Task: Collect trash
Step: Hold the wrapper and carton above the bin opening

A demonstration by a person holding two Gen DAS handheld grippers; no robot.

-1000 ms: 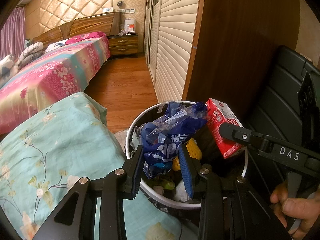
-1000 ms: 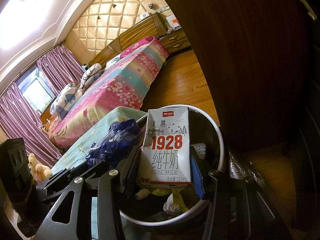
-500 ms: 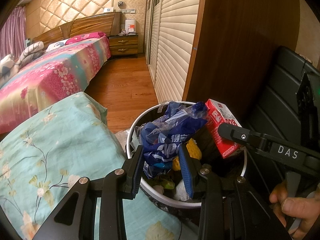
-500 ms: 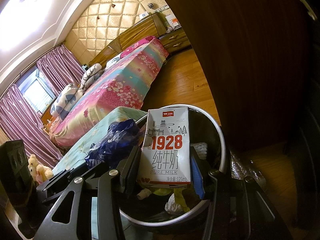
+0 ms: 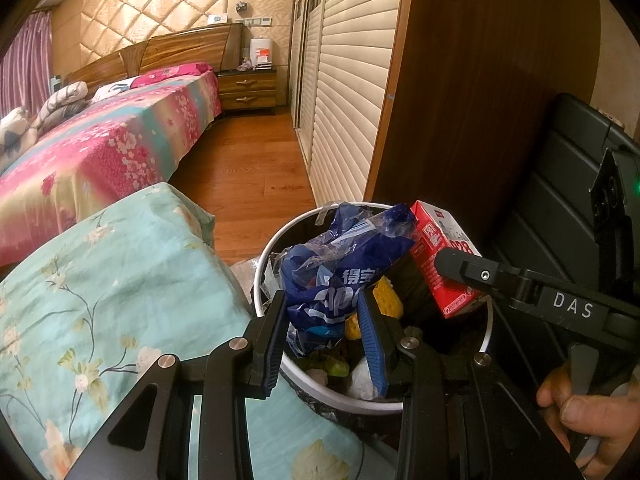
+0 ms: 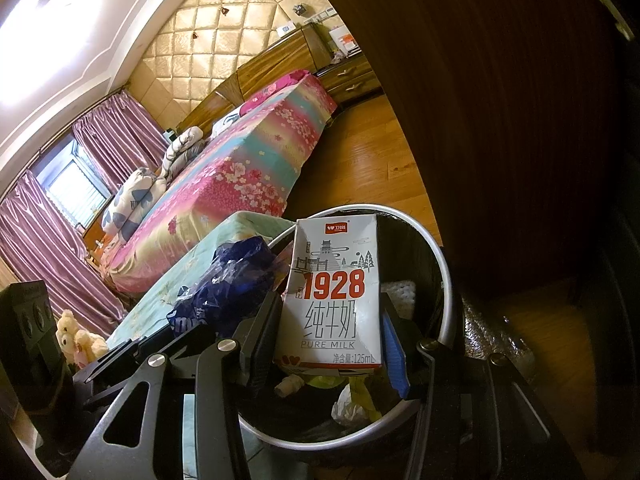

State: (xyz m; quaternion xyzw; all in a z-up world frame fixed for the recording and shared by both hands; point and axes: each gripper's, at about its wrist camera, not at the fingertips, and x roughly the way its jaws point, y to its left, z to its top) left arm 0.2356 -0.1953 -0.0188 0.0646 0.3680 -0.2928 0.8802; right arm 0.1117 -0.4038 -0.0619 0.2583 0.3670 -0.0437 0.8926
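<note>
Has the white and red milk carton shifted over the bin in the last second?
No. The white and red milk carton sits the same against the round white-rimmed bin.

Wood floor carries round bin, white rim, dark liner, just beside wardrobe side. Bed with pink floral cover stands on floor, pillows at its head. Nightstand on floor beside bed head. Teal floral quilt touches bin's rim. Crinkled clear plastic lies on floor just beside bin.
</note>
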